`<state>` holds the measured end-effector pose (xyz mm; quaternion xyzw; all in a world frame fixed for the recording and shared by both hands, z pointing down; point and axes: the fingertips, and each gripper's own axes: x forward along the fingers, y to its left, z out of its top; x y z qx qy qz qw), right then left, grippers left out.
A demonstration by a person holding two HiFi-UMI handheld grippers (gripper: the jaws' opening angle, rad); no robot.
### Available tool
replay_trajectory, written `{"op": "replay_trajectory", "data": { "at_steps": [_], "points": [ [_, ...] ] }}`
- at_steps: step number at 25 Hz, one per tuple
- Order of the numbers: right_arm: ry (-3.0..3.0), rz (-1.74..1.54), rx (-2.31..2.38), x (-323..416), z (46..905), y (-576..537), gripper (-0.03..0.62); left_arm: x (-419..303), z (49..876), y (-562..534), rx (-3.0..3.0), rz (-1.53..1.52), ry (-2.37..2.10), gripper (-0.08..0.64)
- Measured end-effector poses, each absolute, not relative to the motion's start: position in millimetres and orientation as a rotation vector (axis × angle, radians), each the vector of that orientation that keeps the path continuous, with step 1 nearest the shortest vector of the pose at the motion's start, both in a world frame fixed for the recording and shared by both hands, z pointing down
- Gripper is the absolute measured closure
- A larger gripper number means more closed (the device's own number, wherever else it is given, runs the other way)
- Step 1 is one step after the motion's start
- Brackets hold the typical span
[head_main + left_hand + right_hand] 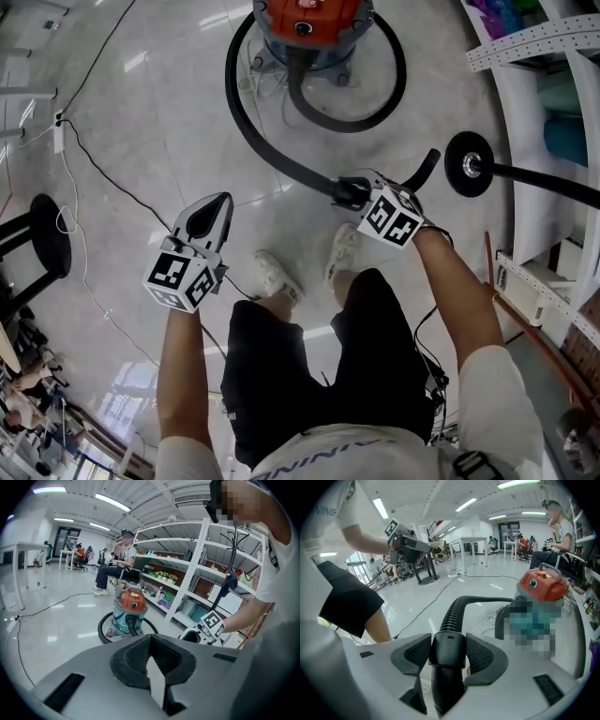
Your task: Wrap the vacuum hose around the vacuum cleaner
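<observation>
The vacuum cleaner [310, 26], with an orange-red top and a teal body, stands on the floor ahead of me. Its black ribbed hose [267, 141] loops round the base and runs back to my right gripper [349, 193], which is shut on the hose's smooth black cuff [447, 656]. In the right gripper view the hose [458, 607] rises from the cuff and bends toward the vacuum cleaner [542, 588]. My left gripper [217, 202] hangs to the left, shut and holding nothing. In the left gripper view its pads [136, 657] meet, with the vacuum cleaner [129, 613] beyond them.
A black stool [42, 236] stands at the left, and thin cables [98, 164] trail over the glossy floor. White shelving [536, 141] lines the right side, with a black round part on a wand [469, 163] beside it. People sit at desks in the background.
</observation>
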<state>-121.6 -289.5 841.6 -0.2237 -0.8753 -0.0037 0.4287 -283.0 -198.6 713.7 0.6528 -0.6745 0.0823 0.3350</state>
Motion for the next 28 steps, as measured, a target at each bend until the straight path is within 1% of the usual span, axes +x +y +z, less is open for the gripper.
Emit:
{"op": "replay_trajectory", "data": {
  "at_steps": [6, 10, 15, 21, 28],
  "points": [
    [-2.218, 0.051, -0.598, -119, 951, -308, 0.354, -304, 837, -206, 1.685, 0.213, -1.76, 0.543],
    [-2.197, 0.022, -0.676, -120, 1029, -317, 0.354, -318, 913, -219, 1.714, 0.237, -1.749, 0.543],
    [-2.21, 0.03, -0.704, -131, 1110, -329, 0.354, -332, 991, -236, 1.755, 0.257, -1.74, 0.543],
    [-2.207, 0.0, -0.725, -137, 1170, -328, 0.354, -342, 1050, -239, 1.764, 0.235, -1.723, 0.543],
    [-2.199, 0.032, -0.724, -139, 1215, -317, 0.354, -348, 1084, -236, 1.76, 0.228, -1.701, 0.543]
  ]
}}
